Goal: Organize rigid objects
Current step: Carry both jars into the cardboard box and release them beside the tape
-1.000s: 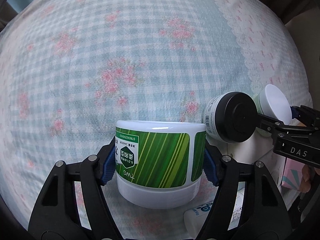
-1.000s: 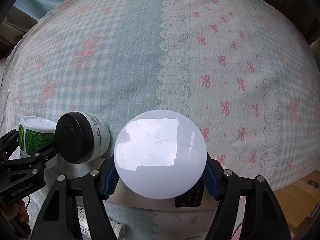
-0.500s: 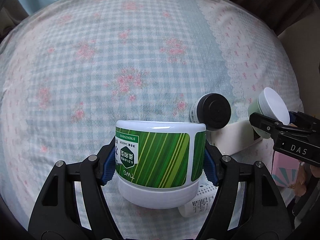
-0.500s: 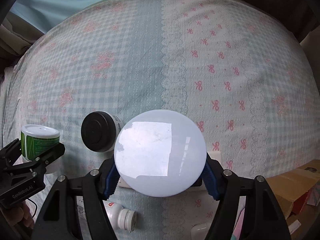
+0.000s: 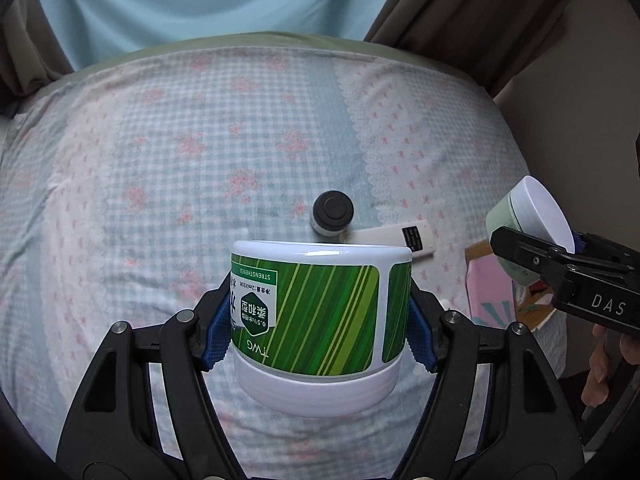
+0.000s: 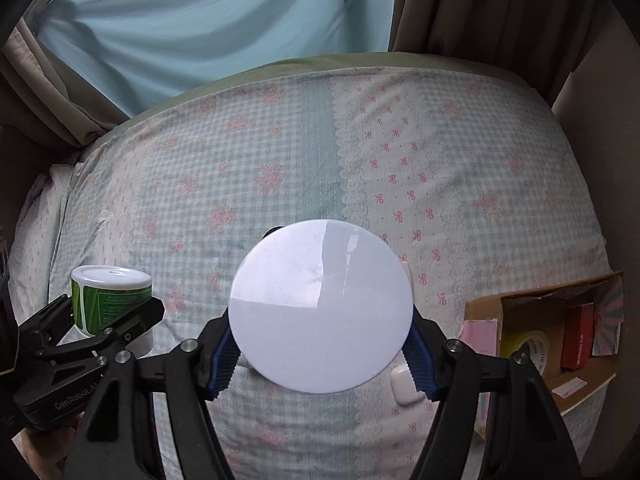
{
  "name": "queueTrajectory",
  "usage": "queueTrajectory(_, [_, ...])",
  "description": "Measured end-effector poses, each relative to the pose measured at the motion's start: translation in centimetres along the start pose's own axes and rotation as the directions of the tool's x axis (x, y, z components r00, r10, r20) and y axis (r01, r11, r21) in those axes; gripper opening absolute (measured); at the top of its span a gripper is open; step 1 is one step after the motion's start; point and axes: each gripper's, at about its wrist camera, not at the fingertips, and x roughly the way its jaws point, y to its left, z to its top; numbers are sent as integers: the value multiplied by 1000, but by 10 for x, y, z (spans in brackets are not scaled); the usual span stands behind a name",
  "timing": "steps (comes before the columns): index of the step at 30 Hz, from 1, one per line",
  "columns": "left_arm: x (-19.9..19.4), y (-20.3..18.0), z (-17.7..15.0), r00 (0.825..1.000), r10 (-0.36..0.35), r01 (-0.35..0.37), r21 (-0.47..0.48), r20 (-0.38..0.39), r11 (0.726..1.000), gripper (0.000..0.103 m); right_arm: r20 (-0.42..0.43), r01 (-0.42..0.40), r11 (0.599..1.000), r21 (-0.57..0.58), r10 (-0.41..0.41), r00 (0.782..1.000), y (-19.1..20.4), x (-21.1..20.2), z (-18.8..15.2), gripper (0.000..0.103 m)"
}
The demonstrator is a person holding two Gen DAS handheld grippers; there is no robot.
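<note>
My left gripper (image 5: 320, 328) is shut on a white jar with a green striped label (image 5: 320, 320), held upside down well above the bed; it also shows in the right wrist view (image 6: 110, 304). My right gripper (image 6: 320, 344) is shut on a pale green jar with a white lid (image 6: 322, 306), lid toward the camera; that jar also shows in the left wrist view (image 5: 528, 224). A small jar with a black lid (image 5: 333, 218) and a white remote (image 5: 400, 238) lie on the bed below.
The bed has a blue checked floral sheet (image 5: 180, 168). A cardboard box (image 6: 560, 336) with tape and small boxes stands off the right edge. A white earbud case (image 6: 406, 390) lies on the sheet. Curtains (image 6: 180, 28) hang behind.
Both grippers have risen far above the bed with their jars. The black-lidded jar and remote now look small and far below.
</note>
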Motion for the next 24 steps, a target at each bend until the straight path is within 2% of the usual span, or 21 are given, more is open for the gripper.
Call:
queueTrajectory(7, [-56,-35,-43,1000,-16,16,12,22,1000,68,11,-13,1000,-2,13,1000,-5,-60,-46,66])
queueTrajectory(12, [-79,-66,-65,999,-44,44,1,31,999,68,23,-32,999,-8,32,999,-28,-87,-74,66])
queueTrajectory(19, [-96,-141,-76,997,-50,51,-2,66,999,68,35,-46,999,-21,47,998,-97,-118,-94,66])
queueTrajectory(24, [-85,-207,-73,997,-60,59,19,51,998,68,59,-44,999,6,44,997,-168,-137,-95,66])
